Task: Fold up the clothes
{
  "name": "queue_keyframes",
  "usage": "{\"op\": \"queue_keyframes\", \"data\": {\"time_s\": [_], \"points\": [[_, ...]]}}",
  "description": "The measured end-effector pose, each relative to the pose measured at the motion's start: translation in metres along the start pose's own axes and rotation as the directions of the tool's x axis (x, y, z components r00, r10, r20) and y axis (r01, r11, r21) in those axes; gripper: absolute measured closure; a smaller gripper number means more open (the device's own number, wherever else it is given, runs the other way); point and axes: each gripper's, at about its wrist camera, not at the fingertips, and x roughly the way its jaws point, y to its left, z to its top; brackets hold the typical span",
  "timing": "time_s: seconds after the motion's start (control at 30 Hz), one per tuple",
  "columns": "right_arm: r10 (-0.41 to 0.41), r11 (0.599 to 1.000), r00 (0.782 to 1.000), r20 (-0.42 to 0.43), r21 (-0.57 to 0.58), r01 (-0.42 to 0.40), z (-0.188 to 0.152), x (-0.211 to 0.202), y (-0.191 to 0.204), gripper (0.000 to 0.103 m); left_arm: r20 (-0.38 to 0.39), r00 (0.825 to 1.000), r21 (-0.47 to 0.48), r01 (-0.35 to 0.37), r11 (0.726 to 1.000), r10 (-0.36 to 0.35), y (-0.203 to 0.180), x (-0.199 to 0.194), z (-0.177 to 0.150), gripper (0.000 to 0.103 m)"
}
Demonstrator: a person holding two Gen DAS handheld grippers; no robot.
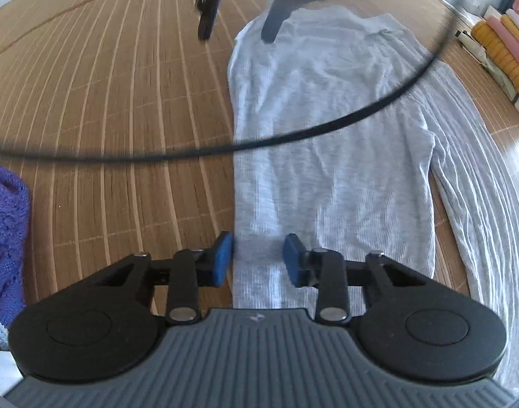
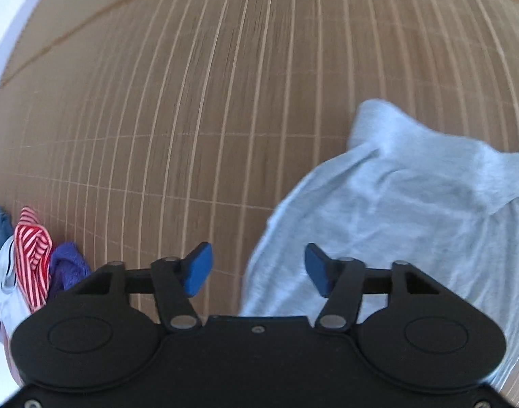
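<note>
A light grey long-sleeved top [image 1: 327,142] lies flat on the bamboo mat, its left side folded in to a straight edge and one sleeve stretched out on the right. My left gripper [image 1: 258,260] is open and empty, its blue pads straddling the top's near left edge. My right gripper [image 1: 239,27] shows at the far end of the top, open and blurred. In the right wrist view the right gripper [image 2: 259,268] is open and empty above the edge of the grey top [image 2: 395,210].
A black cable [image 1: 293,136] swings across the left wrist view. A purple knit garment [image 1: 4,231] lies at the left. A stack of folded clothes [image 1: 504,47] sits at the far right. A pile of clothes with a red striped piece [image 2: 31,258] lies at the left.
</note>
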Motion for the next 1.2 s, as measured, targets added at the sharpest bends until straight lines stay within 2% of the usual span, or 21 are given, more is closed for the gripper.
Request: {"op": "queue_keyframes", "data": {"time_s": [0.07,0.1,0.13,0.17,0.23,0.3,0.4,0.57,0.7,0.83,0.93,1.07,1.2], "points": [[-0.076,0.997,0.997,-0.03,-0.02,0.075,0.002,0.01,0.007,0.051,0.014,1.0,0.0,0.002,1.0,-0.002,-0.003,-0.002,-0.004,0.075],[-0.098,0.995,0.994,-0.047,-0.023,0.097,0.001,0.015,0.008,0.06,0.018,1.0,0.005,-0.002,1.0,0.002,-0.004,-0.002,-0.006,0.084],[-0.121,0.992,0.991,-0.064,-0.027,0.119,0.001,0.02,0.009,0.073,0.021,1.0,0.011,-0.001,1.0,0.001,-0.007,-0.002,-0.006,0.091],[-0.128,0.992,0.989,-0.068,-0.03,0.127,-0.001,0.02,0.008,0.079,0.025,1.0,0.023,-0.005,1.0,0.004,-0.01,-0.002,-0.007,0.095],[-0.119,0.992,0.991,-0.057,-0.036,0.117,-0.005,0.015,0.002,0.091,0.033,0.999,0.045,-0.012,0.999,0.011,-0.017,-0.003,-0.009,0.096],[-0.11,0.993,0.993,-0.045,-0.042,0.108,-0.008,0.009,-0.003,0.098,0.029,1.0,0.053,0.004,0.999,-0.006,-0.02,-0.003,-0.008,0.097],[-0.097,0.994,0.995,-0.029,-0.051,0.095,-0.014,0.001,-0.012,0.099,0.023,0.999,0.048,0.031,0.998,-0.032,-0.026,-0.014,-0.008,0.098],[-0.037,0.999,0.999,0.011,-0.03,0.038,-0.025,-0.029,-0.039,0.099,0.055,0.998,0.096,0.021,0.995,-0.027,-0.054,-0.032,0.0,0.098],[0.021,0.999,0.999,0.033,-0.032,-0.02,-0.032,-0.061,-0.074,0.099,0.084,0.994,0.085,0.06,0.995,-0.067,-0.084,-0.057,0.012,0.098],[0.061,0.998,0.996,0.059,-0.019,-0.06,-0.033,-0.097,-0.128,0.099,0.11,0.985,0.074,0.127,0.989,-0.135,-0.124,-0.07,0.028,0.098],[0.074,0.997,0.994,0.074,-0.02,-0.073,-0.031,-0.118,-0.157,0.099,0.101,0.985,0.089,0.131,0.987,-0.14,-0.163,-0.069,0.039,0.098],[0.096,0.995,0.993,0.075,-0.014,-0.095,-0.038,-0.134,-0.219,0.099,0.071,0.986,0.12,0.139,0.983,-0.148,-0.216,-0.06,0.045,0.098],[0.088,0.996,0.994,0.07,-0.025,-0.087,-0.049,-0.109,-0.258,0.098,0.014,0.992,0.134,0.119,0.984,-0.122,-0.262,-0.039,0.039,0.098]]}}
